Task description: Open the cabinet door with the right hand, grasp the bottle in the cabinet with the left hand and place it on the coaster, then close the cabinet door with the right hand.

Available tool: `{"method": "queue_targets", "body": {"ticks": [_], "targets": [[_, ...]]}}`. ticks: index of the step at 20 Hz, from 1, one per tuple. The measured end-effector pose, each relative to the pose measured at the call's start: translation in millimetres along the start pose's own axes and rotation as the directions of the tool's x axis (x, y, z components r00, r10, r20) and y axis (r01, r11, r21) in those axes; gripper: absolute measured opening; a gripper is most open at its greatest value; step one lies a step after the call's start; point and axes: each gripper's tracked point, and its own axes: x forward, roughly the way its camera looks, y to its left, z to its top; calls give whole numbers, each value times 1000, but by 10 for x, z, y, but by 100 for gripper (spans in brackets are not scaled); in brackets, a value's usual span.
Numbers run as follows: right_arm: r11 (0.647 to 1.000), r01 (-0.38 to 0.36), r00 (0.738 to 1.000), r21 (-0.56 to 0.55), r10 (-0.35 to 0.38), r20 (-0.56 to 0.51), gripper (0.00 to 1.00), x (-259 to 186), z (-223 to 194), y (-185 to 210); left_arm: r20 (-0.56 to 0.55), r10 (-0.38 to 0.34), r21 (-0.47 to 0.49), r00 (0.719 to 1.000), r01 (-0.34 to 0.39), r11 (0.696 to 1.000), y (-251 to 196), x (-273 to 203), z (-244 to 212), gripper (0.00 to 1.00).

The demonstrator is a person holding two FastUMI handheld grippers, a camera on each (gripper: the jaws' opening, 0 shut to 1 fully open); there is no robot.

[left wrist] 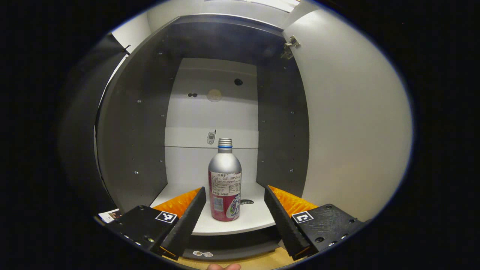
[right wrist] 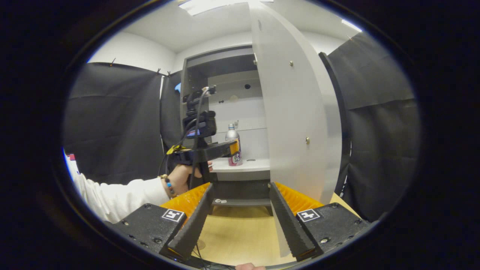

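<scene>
Cabinet door [right wrist: 296,112]: swung fully open on the right side of the cabinet [left wrist: 131,123]; its pale inner face [left wrist: 348,123] is seen edge-on beside the opening, with a hinge [left wrist: 289,47] at the top corner.
Bottle [left wrist: 224,180]: stood upright on the white cabinet shelf [left wrist: 255,221], near the front edge and about midway between the two dark side walls; a silver body, a screw cap and a pink and white label are seen. In the right gripper view the bottle [right wrist: 233,148] is seen on the same shelf, partly covered by the left gripper.
Left gripper [left wrist: 235,215]: held level in front of the shelf, fingers spread wide with the bottle framed between them; no finger is seen touching it. In the right gripper view it [right wrist: 210,150] is seen from the side, raised to shelf height just before the bottle.
Left hand [right wrist: 183,178]: wrapped round the gripper's handle, with a beaded wristband and a white sleeve [right wrist: 120,195] behind it.
Right gripper [right wrist: 240,225]: held low over the wooden tabletop [right wrist: 240,236], fingers wide apart and nothing between them; the door's lower edge is seen just beside its right finger, whether touching cannot be told.
</scene>
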Motion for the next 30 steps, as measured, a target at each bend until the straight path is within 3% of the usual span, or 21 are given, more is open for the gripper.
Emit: {"method": "queue_targets", "body": {"ticks": [10,25,26,27,30], "targets": [[1000,-13,1000,0,13,-26,94,69,-79,24,-14,118,-5,993,-118,993,266,589,-215,95],[999,-35,999,5,35,-23,94,66,-81,45,-36,134,7,990,-134,991,291,880,-346,95],[999,-38,999,8,38,-21,94,66,-79,47,-41,125,1,991,-125,992,276,888,-349,79],[999,-40,999,12,40,-20,94,69,-80,45,-44,132,3,990,-132,991,293,897,-349,84],[999,-46,999,22,46,-18,94,66,-71,53,-54,139,7,989,-139,990,300,871,-351,78]]}}
